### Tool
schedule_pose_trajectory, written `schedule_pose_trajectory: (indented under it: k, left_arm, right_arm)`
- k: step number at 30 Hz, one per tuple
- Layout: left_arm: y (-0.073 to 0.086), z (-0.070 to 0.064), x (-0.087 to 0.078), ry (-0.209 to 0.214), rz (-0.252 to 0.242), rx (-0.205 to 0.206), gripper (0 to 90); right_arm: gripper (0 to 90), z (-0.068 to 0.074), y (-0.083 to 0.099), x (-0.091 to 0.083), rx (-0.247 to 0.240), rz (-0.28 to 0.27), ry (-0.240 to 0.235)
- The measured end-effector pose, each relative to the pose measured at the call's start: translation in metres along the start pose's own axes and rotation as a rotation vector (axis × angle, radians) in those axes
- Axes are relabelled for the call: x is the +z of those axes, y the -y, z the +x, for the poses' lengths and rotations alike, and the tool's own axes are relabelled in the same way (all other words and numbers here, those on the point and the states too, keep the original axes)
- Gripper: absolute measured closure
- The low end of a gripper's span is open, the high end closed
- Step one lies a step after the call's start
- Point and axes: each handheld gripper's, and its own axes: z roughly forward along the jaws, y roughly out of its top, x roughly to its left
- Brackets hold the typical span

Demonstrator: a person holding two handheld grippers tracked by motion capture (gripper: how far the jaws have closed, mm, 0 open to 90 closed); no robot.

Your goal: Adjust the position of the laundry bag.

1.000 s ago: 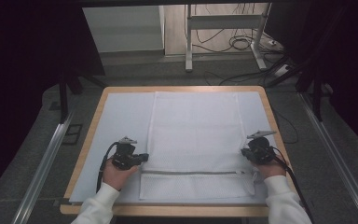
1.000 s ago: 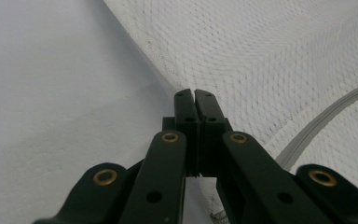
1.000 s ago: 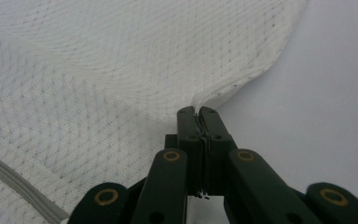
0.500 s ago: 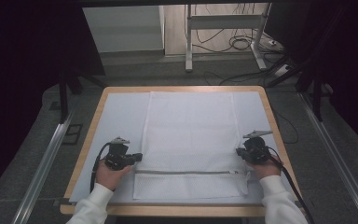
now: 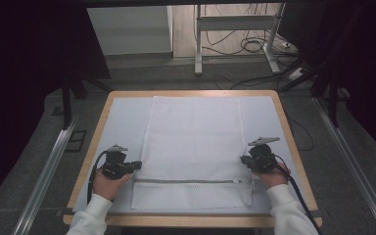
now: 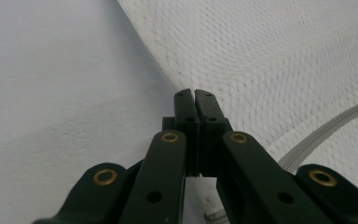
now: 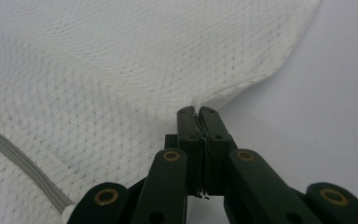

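Mesh bag (image 5: 193, 142) edge pinched in right gripper (image 7: 198, 112) fingers; left gripper (image 6: 194, 94) closed, apparently on opposite edge.

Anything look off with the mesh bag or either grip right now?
Nothing stands out. The white mesh bag lies flat and square on the table, zipper straight across near the front. The left gripper and right gripper each pinch a side edge, jaws shut.
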Motion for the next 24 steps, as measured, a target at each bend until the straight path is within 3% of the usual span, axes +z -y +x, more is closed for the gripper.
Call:
schedule_pose_trajectory:
  k: [9, 24]
  left_arm:
    - [0.007, 0.01, -0.007, -0.008, -0.004, -0.019, 90.0]
    - [0.01, 0.01, -0.006, -0.011, 0.005, -0.015, 89.7]
  right_arm:
    - [87.1, 0.012, -0.002, 0.007, -0.024, 0.012, -0.02]
    - [86.9, 0.01, -0.001, 0.01, -0.024, 0.023, -0.024]
